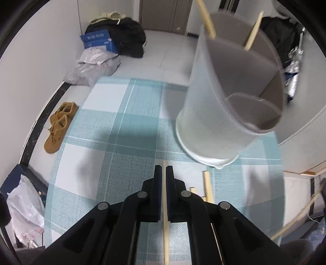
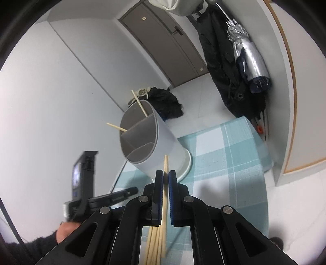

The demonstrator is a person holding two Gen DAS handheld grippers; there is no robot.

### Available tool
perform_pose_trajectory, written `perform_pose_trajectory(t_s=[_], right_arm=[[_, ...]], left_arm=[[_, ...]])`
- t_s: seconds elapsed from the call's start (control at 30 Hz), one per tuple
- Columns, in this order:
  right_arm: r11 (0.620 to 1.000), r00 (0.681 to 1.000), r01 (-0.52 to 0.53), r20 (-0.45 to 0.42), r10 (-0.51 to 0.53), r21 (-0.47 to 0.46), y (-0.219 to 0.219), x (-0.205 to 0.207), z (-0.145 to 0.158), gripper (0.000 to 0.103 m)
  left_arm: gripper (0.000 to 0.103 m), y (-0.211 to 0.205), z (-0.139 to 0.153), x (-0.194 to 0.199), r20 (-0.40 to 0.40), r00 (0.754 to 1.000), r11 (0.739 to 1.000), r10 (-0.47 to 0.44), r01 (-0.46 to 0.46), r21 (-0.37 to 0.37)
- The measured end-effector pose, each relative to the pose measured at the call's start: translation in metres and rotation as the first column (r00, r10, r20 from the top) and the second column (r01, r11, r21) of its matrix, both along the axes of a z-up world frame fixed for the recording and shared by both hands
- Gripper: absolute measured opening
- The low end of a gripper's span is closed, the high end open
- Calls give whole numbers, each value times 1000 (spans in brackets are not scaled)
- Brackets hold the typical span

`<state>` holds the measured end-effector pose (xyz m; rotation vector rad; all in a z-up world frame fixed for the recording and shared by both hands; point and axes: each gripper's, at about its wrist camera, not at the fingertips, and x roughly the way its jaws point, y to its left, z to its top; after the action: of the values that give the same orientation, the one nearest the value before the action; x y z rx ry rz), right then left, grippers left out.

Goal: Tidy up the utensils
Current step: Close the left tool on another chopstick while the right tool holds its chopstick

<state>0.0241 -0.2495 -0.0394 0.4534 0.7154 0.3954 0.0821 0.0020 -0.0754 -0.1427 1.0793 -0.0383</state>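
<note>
A grey round utensil holder (image 1: 230, 102) with inner dividers stands on the blue checked tablecloth (image 1: 114, 130), two wooden chopsticks (image 1: 205, 18) sticking out of its far compartment. My left gripper (image 1: 164, 169) is shut on a wooden chopstick (image 1: 165, 203), low over the cloth just in front of the holder. More chopsticks (image 1: 208, 187) lie on the cloth to its right. In the right wrist view the holder (image 2: 150, 138) is ahead. My right gripper (image 2: 166, 173) is shut on a chopstick (image 2: 165, 183), raised above several chopsticks (image 2: 152, 244) lying below.
The left gripper's body and the hand holding it (image 2: 85, 191) sit left of the right gripper. The table's edge (image 1: 67, 130) drops to a floor with brown shoes (image 1: 59, 126), bags and a blue box (image 1: 97, 40). A coat and folded umbrella (image 2: 248, 59) hang at the right.
</note>
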Motion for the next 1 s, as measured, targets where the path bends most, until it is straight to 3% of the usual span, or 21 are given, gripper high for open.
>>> perform_pose_trajectory(t_s=[0.07,0.23,0.33,0.4,0.47,0.6,0.83,0.93,0.97,1.0], right_arm=[[999,1000,-6,25,7,-41,6,-5,4,4],[999,1000,-5,31,6,-48,12,-12,5,4],[999,1000,3,20,-2,-45,13,-15,1,4],[999,1000,5,20,-4,-48,13,-16,-1,4],[999,1000,8,18,-7,-50,11,-16,-3,4],[999,1000,16,16,-15,-49,7,-15,-4,4],[999,1000,30,-2,-30,-15,-4,-8,-11,4],[999,999,31,-9,-31,9,-7,-5,-12,4],[999,999,34,-8,-34,16,-9,-4,-12,4],[999,999,36,-8,-36,22,-10,-3,-12,4]], left_arm=[[0,3,4,-4,3,1000,999,-12,12,-37],[6,10,-17,3,-124,991,996,-42,32,-83],[22,10,-25,-3,-136,988,995,-69,58,-78],[42,9,-25,-8,-118,989,994,-88,81,-67],[47,7,-28,-7,-122,988,995,-96,93,-31],[47,5,-34,-3,-145,983,994,-111,110,-17],[48,-10,-36,10,-165,977,983,-133,152,106],[47,-12,-38,21,-191,975,985,-118,139,100],[39,-13,-38,26,-195,974,986,-114,136,101],[22,-13,-37,28,-193,974,986,-117,138,98]])
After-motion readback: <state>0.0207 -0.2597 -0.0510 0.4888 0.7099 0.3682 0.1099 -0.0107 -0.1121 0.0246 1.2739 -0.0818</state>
